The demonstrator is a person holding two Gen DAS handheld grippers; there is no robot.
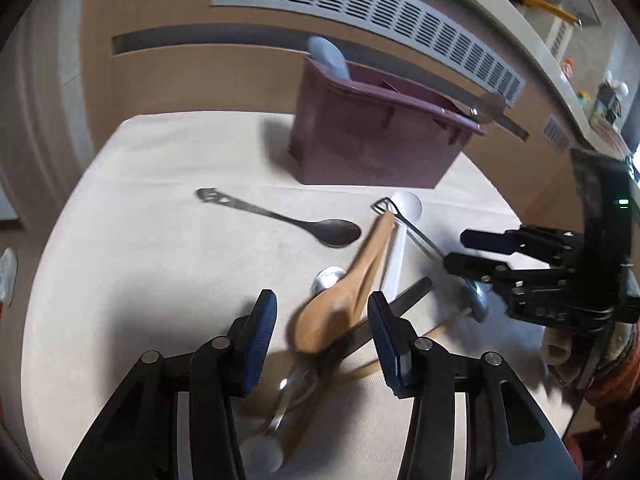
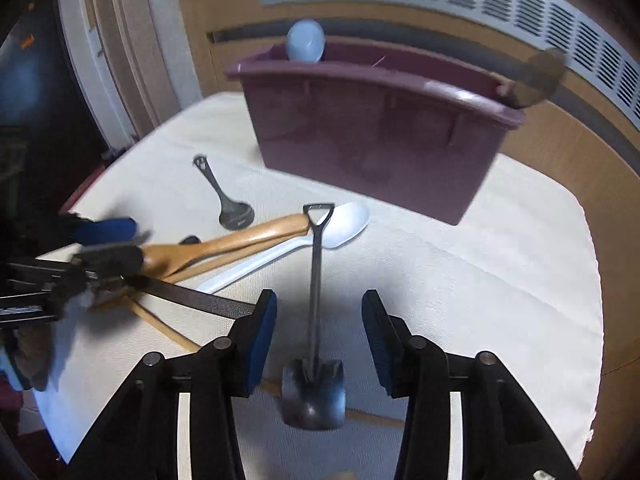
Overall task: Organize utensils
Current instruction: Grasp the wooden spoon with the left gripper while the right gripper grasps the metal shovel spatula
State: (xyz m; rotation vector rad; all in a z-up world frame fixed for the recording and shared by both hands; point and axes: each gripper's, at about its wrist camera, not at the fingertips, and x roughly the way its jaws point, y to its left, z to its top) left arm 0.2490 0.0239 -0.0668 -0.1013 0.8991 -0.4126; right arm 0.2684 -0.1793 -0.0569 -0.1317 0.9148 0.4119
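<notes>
A maroon utensil bin [image 1: 372, 136] [image 2: 372, 136] stands at the back of the white cloth, with a pale blue spoon [image 1: 330, 58] [image 2: 306, 42] and a dark utensil [image 2: 538, 80] standing in it. My left gripper [image 1: 322, 332] is open above a pile of utensils; a wooden spoon [image 1: 340, 304] [image 2: 224, 244] lies between its fingers. My right gripper [image 2: 318, 336] [image 1: 464, 250] is open over a shovel-shaped spoon [image 2: 314, 384] [image 1: 416, 232]. A white spoon [image 2: 340, 226] [image 1: 408, 204] and a dark metal spoon [image 1: 312, 226] [image 2: 232, 210] lie nearby.
The white cloth [image 1: 140, 240] [image 2: 480, 300] covers the table. A wooden wall with a vent grille [image 1: 360, 4] stands behind the bin. A steel spoon [image 1: 288, 396] and wooden sticks [image 2: 168, 328] lie in the pile.
</notes>
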